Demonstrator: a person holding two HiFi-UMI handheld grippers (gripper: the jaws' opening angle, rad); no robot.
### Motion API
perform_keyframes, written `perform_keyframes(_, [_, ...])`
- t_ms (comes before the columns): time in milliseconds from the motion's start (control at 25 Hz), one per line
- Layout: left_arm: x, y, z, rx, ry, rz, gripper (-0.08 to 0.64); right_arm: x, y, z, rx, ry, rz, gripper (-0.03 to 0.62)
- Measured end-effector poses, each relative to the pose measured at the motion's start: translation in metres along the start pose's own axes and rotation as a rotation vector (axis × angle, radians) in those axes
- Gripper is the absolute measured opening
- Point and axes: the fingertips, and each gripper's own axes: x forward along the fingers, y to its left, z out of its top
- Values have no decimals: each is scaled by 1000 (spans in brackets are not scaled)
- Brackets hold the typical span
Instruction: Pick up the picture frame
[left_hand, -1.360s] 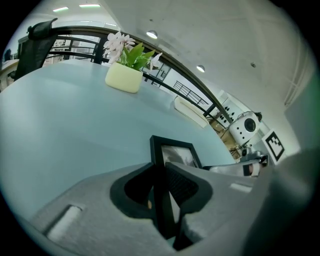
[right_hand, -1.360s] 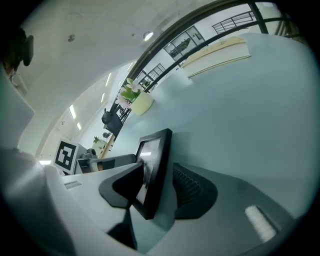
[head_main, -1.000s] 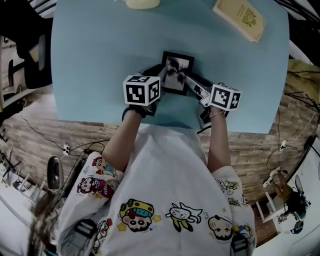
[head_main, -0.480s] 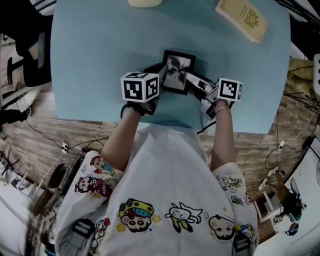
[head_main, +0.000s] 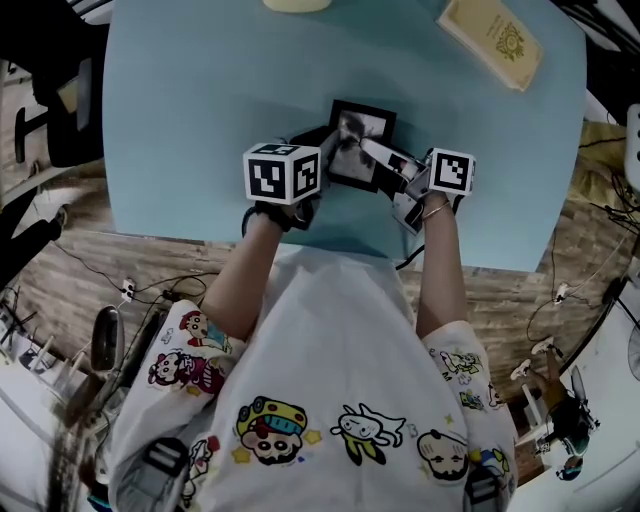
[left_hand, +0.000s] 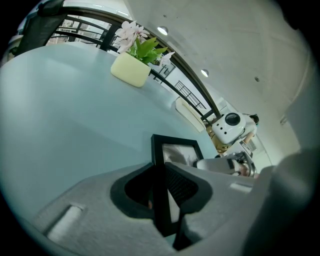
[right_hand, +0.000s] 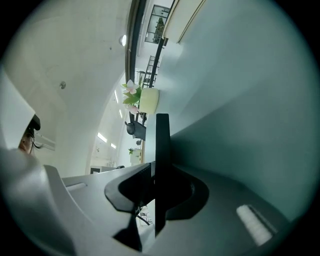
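Note:
The black picture frame (head_main: 360, 140) is near the front of the light blue table (head_main: 190, 110). My left gripper (head_main: 325, 152) is shut on the frame's left edge (left_hand: 161, 200); the rest of the frame (left_hand: 175, 150) juts out beyond the jaws. My right gripper (head_main: 372, 152) reaches in from the right and also shows in the left gripper view (left_hand: 220, 164). In the right gripper view the frame (right_hand: 161, 145) is edge-on between the closing jaws, with a sliver of gap on one side. Whether the frame rests on the table is unclear.
A cream pot of pink flowers (head_main: 295, 4) (left_hand: 131, 70) stands at the table's far edge. A tan book (head_main: 492, 40) lies at the far right corner. The table's near edge runs just behind both grippers, against the person's body. Cables trail on the floor around.
The right gripper has slid left onto the frame's right side and rolled, and its jaws have narrowed around the edge. The left gripper has kept its hold and place.

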Motion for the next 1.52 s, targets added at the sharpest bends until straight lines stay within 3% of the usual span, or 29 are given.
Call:
perform_keyframes(240, [0,-1,0,-4,1,-3,71,-2,-14,-2,-8,-2,-96,28])
perform_keyframes(840, [0,0,0,-19,-17,2,72,-2,-12,-2,-12,-6,-90,26])
perform_keyframes(960, [-3,-1,2,-18,-27,4,75,-4,-11,-2,-40,2,-129,25])
perform_keyframes(1280, [-24,-15,24,18,-104,-18,98,-4,25,5,-113,-39,-100,25])
perform_keyframes(1520, [-52,-37,42,90,-176,-44,100,-9,64,4,-196,-94,-94,25])
